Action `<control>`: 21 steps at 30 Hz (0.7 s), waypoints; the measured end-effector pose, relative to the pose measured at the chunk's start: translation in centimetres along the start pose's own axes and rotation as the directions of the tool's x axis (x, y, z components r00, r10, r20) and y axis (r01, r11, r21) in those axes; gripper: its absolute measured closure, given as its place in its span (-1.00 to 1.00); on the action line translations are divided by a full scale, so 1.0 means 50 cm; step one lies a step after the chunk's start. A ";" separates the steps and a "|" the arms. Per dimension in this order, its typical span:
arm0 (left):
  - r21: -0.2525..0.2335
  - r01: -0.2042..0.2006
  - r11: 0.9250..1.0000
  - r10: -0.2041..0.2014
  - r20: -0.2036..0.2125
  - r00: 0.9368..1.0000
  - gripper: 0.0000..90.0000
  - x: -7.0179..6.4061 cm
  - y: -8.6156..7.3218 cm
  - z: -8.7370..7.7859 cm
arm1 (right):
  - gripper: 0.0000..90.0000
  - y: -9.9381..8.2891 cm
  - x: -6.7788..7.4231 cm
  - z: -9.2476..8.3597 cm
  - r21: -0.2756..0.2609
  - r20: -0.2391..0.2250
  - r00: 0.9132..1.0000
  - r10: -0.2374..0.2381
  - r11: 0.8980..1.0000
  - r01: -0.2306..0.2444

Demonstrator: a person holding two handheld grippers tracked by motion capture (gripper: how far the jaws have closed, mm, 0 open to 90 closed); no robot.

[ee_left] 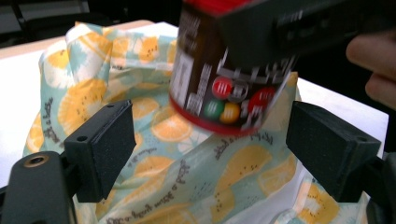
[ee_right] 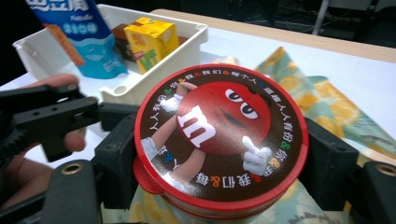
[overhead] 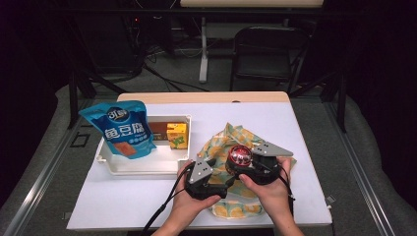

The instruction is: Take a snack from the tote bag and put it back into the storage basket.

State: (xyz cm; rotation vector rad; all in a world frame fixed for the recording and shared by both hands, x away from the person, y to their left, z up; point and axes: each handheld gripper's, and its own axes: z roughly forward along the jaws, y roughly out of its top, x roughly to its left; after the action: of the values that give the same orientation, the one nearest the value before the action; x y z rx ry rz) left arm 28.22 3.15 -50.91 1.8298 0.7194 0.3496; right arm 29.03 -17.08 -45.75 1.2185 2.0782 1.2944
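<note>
The round candy tin (ee_right: 219, 140) had a brown lid with a red rim and a red cartoon character, and lay over a pale green cloth (ee_left: 154, 154) patterned with orange slices. A blue snack bag (overhead: 123, 129) and a yellow drink carton (overhead: 177, 135) sat in the white plastic tray (overhead: 142, 166)

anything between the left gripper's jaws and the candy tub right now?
No object. In the left gripper view the left gripper is open, and beyond its jaws lies just the citrus-print cloth; the candy tub hangs above it, clamped in the right gripper.

Right gripper (overhead: 244, 166): I clamp the red-lidded can (overhead: 239, 156) — above the patterned cloth (overhead: 231, 140).
Left gripper (overhead: 215, 177): mine, beside it — jaws apart.
Tray (overhead: 142, 166): left.
</note>
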 end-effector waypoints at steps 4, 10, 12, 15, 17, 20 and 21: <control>-0.010 -0.025 1.000 0.025 0.016 1.000 -0.63 -0.005 0.002 0.002 | -0.44 0.001 0.020 0.005 0.011 -0.020 1.000 -0.016 1.000 0.016; -0.011 -0.042 0.999 0.042 -0.004 0.999 -0.58 -0.012 0.001 0.008 | -0.44 -0.001 0.043 0.010 0.029 -0.041 0.998 -0.037 0.999 0.038; -0.010 -0.048 0.999 0.048 -0.007 0.999 -0.50 -0.009 0.001 0.008 | -0.44 -0.002 0.048 0.012 0.033 -0.042 0.998 -0.037 0.999 0.038; 0.002 -0.060 0.998 0.060 0.009 0.998 -0.48 -0.005 0.001 0.008 | -0.44 -0.004 0.051 0.014 0.037 -0.052 0.998 -0.025 0.999 0.027; 0.004 -0.060 0.998 0.060 0.006 0.998 -0.49 -0.005 0.000 0.011 | -0.44 -0.004 0.054 0.015 0.040 -0.055 0.998 -0.025 0.999 0.027; 0.008 -0.059 0.998 0.059 0.004 0.998 -0.51 -0.004 -0.001 0.014 | -0.44 -0.004 0.059 0.016 0.038 -0.060 0.998 -0.026 0.999 0.029; 0.004 -0.060 0.998 0.060 0.001 0.998 -0.51 -0.004 -0.002 0.016 | -0.44 -0.004 0.060 0.016 0.041 -0.063 0.998 -0.028 0.999 0.031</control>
State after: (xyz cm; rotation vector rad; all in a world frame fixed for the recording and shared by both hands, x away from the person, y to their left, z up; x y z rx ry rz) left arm 28.48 2.46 -51.29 1.8580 0.6661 0.3871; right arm 27.87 -14.19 -45.99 1.1739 2.1691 1.2980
